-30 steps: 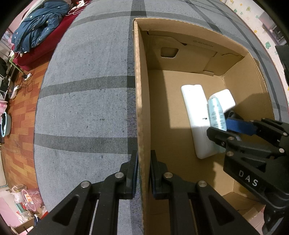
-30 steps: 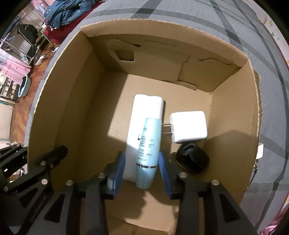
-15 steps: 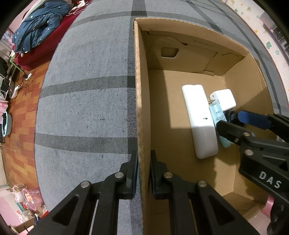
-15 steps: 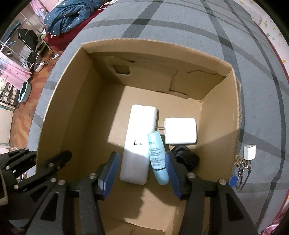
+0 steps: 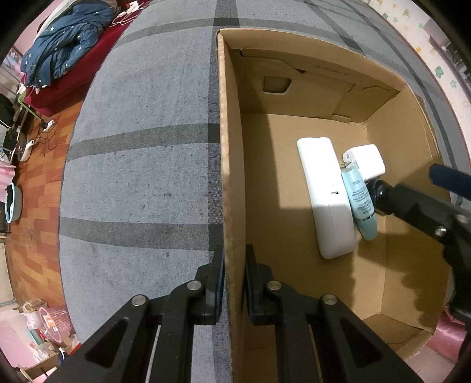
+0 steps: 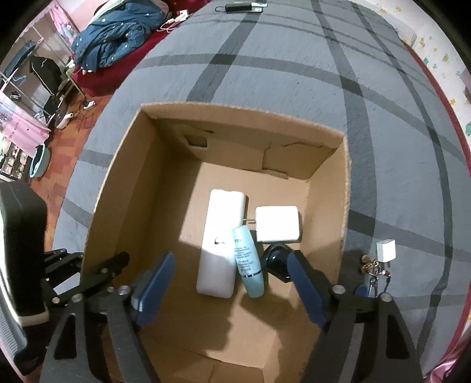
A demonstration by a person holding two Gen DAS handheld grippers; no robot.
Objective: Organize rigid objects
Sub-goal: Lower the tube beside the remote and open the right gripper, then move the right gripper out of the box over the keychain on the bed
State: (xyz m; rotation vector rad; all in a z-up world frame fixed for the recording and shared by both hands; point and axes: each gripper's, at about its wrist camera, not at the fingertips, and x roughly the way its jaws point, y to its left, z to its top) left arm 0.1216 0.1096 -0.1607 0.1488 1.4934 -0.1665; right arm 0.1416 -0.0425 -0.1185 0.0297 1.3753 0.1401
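Observation:
An open cardboard box (image 5: 232, 165) (image 6: 109, 188) stands on a grey plaid blanket. Inside lie a long white block (image 5: 326, 197) (image 6: 220, 241), a light blue tube (image 5: 359, 200) (image 6: 247, 262), a white charger (image 5: 368, 162) (image 6: 278, 224) and a black round object (image 6: 275, 260). My left gripper (image 5: 234, 282) is shut on the box's left wall. My right gripper (image 6: 232, 288) is open and empty, raised above the box over the tube.
A small white plug (image 6: 385, 250) and a bunch of keys (image 6: 374, 269) lie on the blanket right of the box. A blue jacket (image 6: 117, 44) lies on a red couch at the far left. A dark bar-shaped item (image 6: 235, 6) lies at the blanket's far edge.
My right gripper let go of the blue tube, which now lies in the box beside the white block. The gripper opened wider and rose up and back. The left gripper stayed put.

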